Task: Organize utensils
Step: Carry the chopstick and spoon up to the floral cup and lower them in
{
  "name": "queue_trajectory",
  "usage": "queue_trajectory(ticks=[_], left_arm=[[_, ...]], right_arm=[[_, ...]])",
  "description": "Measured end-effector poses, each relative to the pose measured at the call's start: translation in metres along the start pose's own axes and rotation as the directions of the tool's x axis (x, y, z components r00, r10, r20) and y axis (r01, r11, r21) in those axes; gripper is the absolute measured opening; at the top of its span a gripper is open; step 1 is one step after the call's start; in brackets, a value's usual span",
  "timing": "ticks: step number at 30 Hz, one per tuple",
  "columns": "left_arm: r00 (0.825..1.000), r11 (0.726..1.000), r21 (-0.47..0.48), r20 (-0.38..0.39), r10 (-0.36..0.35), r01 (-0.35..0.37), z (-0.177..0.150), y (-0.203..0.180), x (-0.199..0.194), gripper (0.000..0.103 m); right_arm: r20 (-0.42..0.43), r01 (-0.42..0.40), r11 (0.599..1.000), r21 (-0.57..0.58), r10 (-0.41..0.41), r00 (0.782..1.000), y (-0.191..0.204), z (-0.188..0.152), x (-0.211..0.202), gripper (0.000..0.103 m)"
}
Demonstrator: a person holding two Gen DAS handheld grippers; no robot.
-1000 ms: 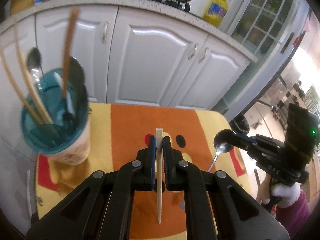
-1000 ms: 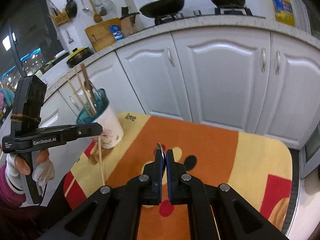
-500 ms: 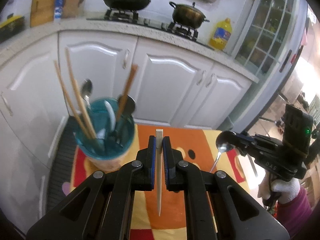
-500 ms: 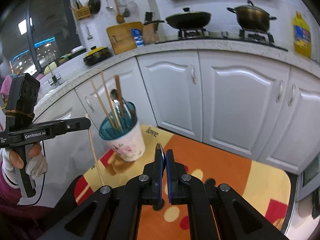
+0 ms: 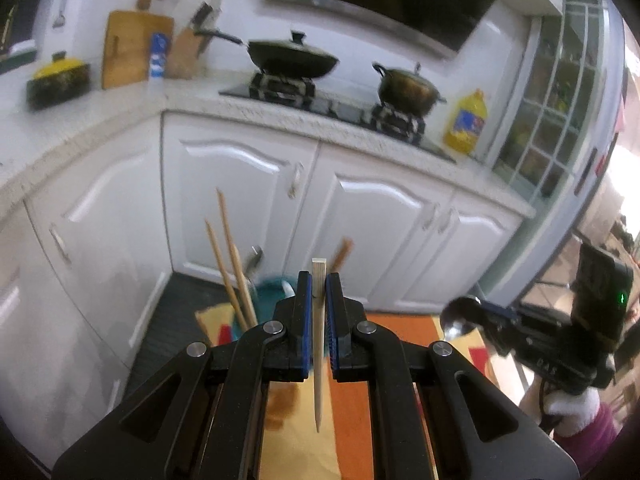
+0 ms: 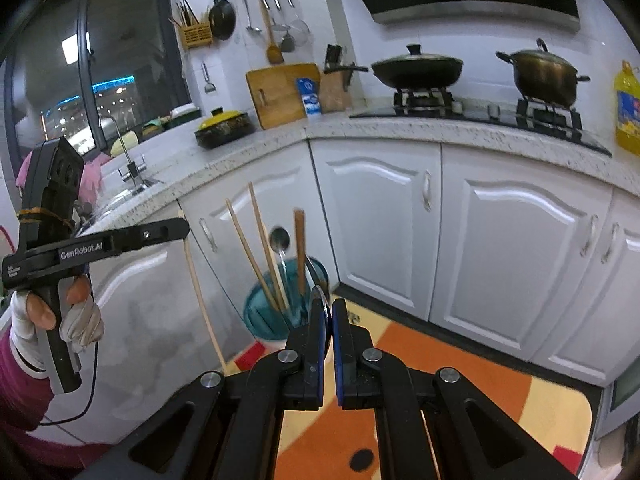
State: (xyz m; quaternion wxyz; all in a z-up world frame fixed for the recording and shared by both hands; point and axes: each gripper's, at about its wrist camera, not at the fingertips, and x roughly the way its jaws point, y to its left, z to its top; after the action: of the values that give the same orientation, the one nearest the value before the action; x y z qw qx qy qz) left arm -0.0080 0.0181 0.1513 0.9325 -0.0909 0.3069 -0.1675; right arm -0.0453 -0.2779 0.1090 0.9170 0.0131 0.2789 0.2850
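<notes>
My left gripper (image 5: pixel 319 292) is shut on a pale wooden chopstick (image 5: pixel 318 360) that hangs point-down between the pads. Behind its fingers stands a teal-rimmed cup (image 5: pixel 267 293) holding chopsticks (image 5: pixel 234 272) and spoons. In the right wrist view, the right gripper (image 6: pixel 327 312) is shut on a metal spoon (image 6: pixel 322 300), seen edge-on. Its round bowl (image 5: pixel 460 318) shows in the left wrist view. The cup (image 6: pixel 264 316) stands just beyond and left of these fingertips. At the left, the left gripper (image 6: pixel 180 229) carries its chopstick (image 6: pixel 200 292) above and left of the cup.
An orange and yellow mat (image 6: pixel 448 380) lies under the cup. White cabinet doors (image 6: pixel 384 216) stand close behind it. The counter (image 6: pixel 400 128) holds a stove with a wok and a pot, an oil bottle (image 6: pixel 628 112) and a cutting board. A gloved hand (image 6: pixel 76 320) grips the left tool.
Both grippers have risen and tilted up, each keeping its utensil. The cup has sunk in both views and now sits partly behind the fingers.
</notes>
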Motion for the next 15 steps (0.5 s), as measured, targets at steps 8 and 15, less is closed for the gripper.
queue_trajectory(ticks=[8,15], left_arm=[[0.995,0.997,-0.027,0.065,0.077,-0.076,0.037,0.023,0.014,0.005],[0.99,0.992,-0.049,0.073,0.116,-0.113,0.045,0.035,0.041,0.005]], right_arm=[[0.055,0.062,0.996,-0.066,-0.058,0.997,0.027,0.037,0.019,0.003],[0.082,0.155,0.98,-0.126,-0.146,0.986,0.039,0.045,0.051,0.003]])
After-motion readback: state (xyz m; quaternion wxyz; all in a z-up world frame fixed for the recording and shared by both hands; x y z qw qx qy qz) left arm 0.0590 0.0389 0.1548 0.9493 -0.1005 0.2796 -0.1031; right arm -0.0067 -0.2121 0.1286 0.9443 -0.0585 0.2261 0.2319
